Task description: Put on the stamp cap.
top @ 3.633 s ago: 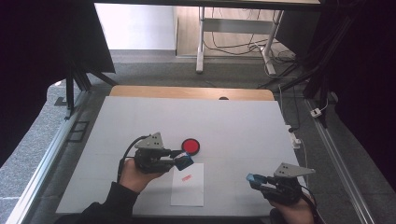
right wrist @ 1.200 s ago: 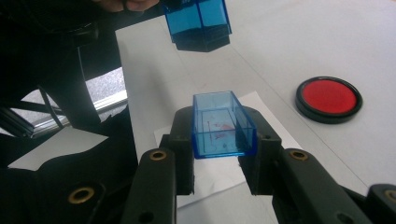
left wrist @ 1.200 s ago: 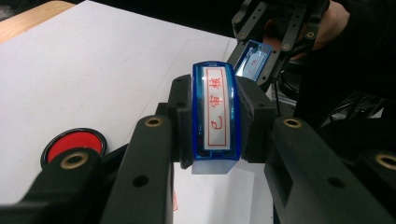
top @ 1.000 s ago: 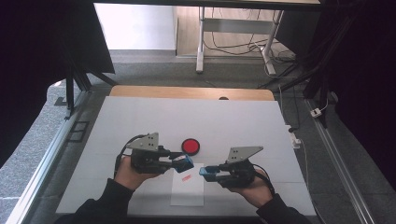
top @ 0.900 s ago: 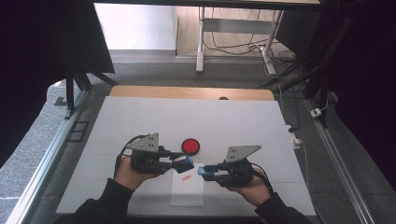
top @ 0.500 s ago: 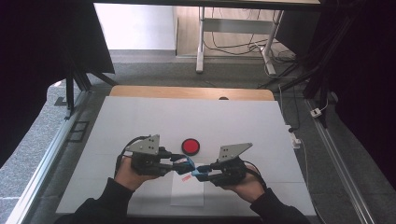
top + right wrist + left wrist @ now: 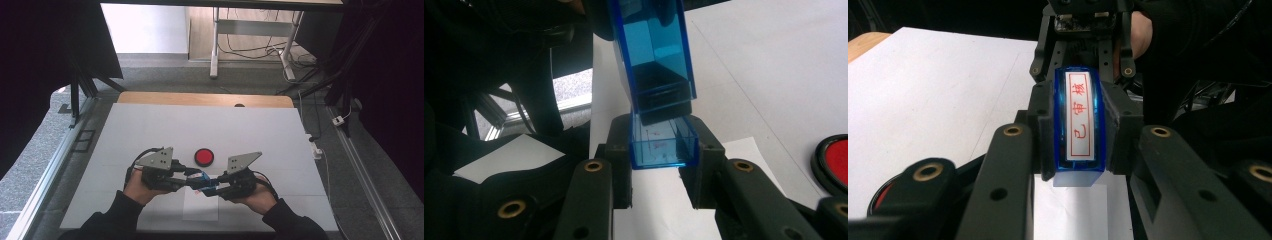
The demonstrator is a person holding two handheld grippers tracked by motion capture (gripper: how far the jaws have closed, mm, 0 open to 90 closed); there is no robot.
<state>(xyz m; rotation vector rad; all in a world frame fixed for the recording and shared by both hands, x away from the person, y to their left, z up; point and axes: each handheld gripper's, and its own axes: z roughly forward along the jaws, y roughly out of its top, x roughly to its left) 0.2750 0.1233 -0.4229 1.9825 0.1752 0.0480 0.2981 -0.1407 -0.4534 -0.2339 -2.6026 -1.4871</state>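
Beyond the white tabletop (image 7: 150, 130), grey carpet (image 7: 165, 75) and cables (image 7: 240, 47).

My left tool (image 7: 192, 181) and right tool (image 7: 210, 186) meet over the paper sheet (image 7: 200, 210) on the worktop (image 7: 150, 125), the stamp (image 7: 201, 178) between them; the ink pad (image 7: 204, 156) lies behind.

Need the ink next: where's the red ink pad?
High view: the red ink pad sits mid-table, just beyond the left gripper and right gripper.
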